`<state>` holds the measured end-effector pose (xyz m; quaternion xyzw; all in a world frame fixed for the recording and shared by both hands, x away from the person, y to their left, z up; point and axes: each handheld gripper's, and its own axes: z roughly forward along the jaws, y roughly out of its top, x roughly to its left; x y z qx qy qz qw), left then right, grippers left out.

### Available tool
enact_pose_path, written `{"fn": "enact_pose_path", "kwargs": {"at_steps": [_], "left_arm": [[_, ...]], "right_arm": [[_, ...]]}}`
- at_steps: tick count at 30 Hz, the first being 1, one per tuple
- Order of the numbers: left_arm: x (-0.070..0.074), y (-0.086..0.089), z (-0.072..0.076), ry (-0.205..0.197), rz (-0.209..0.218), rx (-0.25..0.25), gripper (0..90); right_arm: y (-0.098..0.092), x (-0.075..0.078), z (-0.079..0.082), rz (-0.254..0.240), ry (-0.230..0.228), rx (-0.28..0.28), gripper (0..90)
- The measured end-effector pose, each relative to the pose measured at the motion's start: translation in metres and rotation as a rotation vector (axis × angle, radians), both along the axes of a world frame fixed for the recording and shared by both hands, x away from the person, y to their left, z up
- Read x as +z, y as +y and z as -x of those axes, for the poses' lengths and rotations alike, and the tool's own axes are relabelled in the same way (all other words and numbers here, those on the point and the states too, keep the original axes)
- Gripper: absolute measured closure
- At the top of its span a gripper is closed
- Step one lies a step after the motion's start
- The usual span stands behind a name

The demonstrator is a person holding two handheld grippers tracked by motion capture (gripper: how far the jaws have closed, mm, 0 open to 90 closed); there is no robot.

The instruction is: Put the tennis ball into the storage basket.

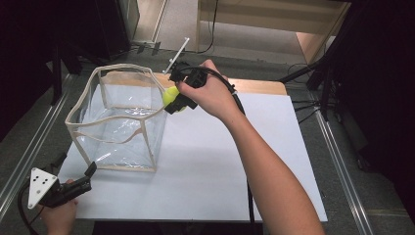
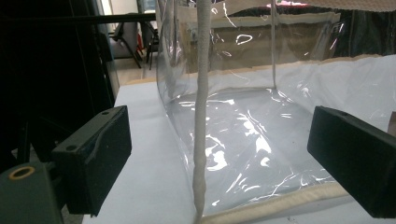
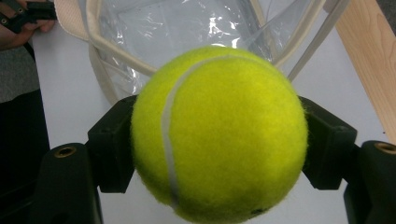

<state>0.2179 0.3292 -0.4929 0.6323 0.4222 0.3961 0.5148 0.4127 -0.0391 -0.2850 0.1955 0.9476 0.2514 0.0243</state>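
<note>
1. Resting at the lower left of the high view: left gripper point(image 1: 91, 170), jaws standing wide apart with nothing between the pads, aimed at the near corner of the clear plastic bag point(image 1: 117, 120). Probably waiting there to steady that corner if the bag starts tipping.
2. Standing upright on the white table sheet point(image 1: 210, 161), left of centre in the high view: the bag, mouth gaping upward, cream trim point(image 2: 201, 116) running down its corner seam in the left gripper view. Likely propped open like this for receiving something from above.
3. Hovering at upper centre of the high view, just beside the bag's right rim: right gripper point(image 1: 172, 102), clamping a tennis ball point(image 3: 217, 130) from both sides. Judging by the placement, carrying the ball toward the open mouth; ball not yet over the opening.
4. Looking at the ball in the right gripper view: bright yellow-green felt, fuzzy nap, one pale curved seam sweeping down its left half, a small dark speck near the bottom; round, not visibly squashed by the pads.
</note>
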Motion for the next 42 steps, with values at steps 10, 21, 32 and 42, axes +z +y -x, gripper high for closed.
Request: {"fn": "enact_pose_path", "kwargs": {"at_steps": [10, 21, 32, 42], "left_arm": [[0.0, 0.0, 0.0, -0.001, 0.009, 0.0, 6.8], [0.0, 0.0, 0.0, -0.002, 0.008, 0.0, 6.8], [0.0, 0.0, 0.0, -0.003, 0.007, -0.002, 6.8], [0.0, 0.0, 0.0, 0.0, 0.006, -0.002, 6.8]], "right_arm": [[0.011, 0.009, -0.002, -0.002, -0.011, 0.013, 24.1], [0.023, 0.013, -0.006, 0.007, -0.023, 0.026, 24.1], [0.035, 0.014, -0.009, 0.009, -0.024, 0.039, 24.1], [0.045, 0.01, -0.011, 0.012, -0.025, 0.041, 24.1]]}}
